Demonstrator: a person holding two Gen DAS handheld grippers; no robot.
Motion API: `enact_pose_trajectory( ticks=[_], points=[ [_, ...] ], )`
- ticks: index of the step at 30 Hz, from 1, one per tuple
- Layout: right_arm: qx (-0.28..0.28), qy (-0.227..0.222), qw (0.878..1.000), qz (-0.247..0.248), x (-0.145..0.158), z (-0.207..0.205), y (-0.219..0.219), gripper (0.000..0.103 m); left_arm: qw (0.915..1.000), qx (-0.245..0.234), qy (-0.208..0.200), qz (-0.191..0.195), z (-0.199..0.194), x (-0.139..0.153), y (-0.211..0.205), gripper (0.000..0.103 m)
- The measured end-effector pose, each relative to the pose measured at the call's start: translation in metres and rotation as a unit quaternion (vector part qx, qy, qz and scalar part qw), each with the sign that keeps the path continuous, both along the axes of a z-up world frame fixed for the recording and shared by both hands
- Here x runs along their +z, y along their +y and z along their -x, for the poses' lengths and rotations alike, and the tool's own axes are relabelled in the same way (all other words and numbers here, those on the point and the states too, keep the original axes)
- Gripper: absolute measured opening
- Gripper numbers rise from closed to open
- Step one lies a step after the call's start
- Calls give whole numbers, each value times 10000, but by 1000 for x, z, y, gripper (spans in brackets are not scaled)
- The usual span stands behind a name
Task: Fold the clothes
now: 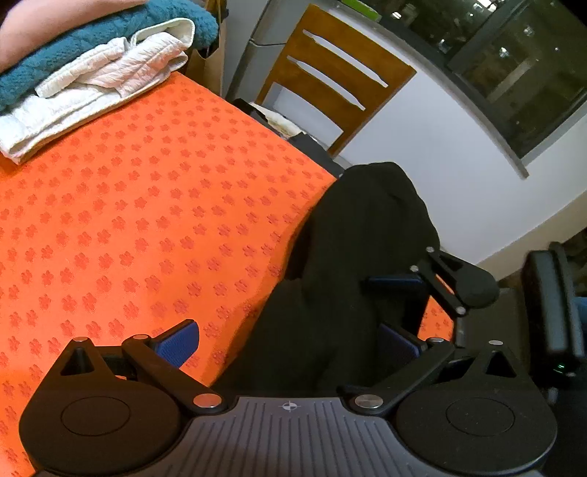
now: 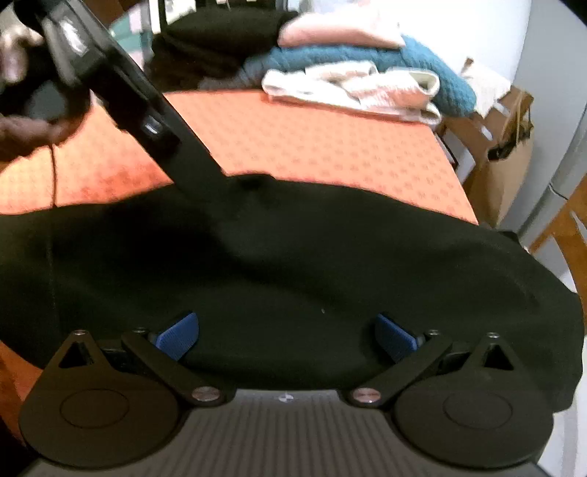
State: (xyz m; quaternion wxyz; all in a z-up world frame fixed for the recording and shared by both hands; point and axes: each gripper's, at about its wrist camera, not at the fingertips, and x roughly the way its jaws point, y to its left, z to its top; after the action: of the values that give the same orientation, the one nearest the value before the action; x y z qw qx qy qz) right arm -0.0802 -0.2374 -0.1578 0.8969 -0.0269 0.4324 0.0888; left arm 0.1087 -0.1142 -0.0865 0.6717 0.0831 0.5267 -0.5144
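A black garment (image 1: 348,257) lies spread along the near edge of the orange flower-patterned tablecloth (image 1: 146,220). In the right wrist view it fills the foreground (image 2: 293,264). My left gripper (image 1: 290,345) is open, low over the garment's left part, with cloth under the gap between its blue pads. My right gripper (image 2: 286,335) is open too, its pads wide apart just above the black cloth. One of its fingers (image 1: 394,282) shows against the garment in the left wrist view. The left gripper's blurred body (image 2: 121,91) slants down to the cloth's far edge.
At the table's far end sits a pile of folded clothes: white (image 2: 348,88), teal (image 2: 367,55), pink (image 2: 341,29), with a black heap (image 2: 220,36) beside it. A wooden chair (image 1: 330,73) stands past the table. A paper bag (image 2: 502,165) stands on the floor.
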Motion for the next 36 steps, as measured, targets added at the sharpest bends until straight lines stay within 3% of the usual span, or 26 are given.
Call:
enact_pose_trajectory(
  ticks=[9,19,26,31,36],
  points=[
    [-122,9,9999,4,-6,1,-5,103,9993,-322,199,-15,7,-11,-8,103],
    [-110,-73,9999,-22,-7,3,-5,103,9904,-374,1234,497,11,-16,-12,97],
    [-102,-84,9999,-27,-7,4,-5,103,9775,-393,1903,825,8,-21,-4,94],
    [-99,-82,9999,-28,-7,4,-5,103,9800,-271,1873,614,6,-32,-4,94],
    [-89,-87,9999,-31,-7,3,-6,103,9789,-257,1920,655,4,-38,-16,95]
  ],
)
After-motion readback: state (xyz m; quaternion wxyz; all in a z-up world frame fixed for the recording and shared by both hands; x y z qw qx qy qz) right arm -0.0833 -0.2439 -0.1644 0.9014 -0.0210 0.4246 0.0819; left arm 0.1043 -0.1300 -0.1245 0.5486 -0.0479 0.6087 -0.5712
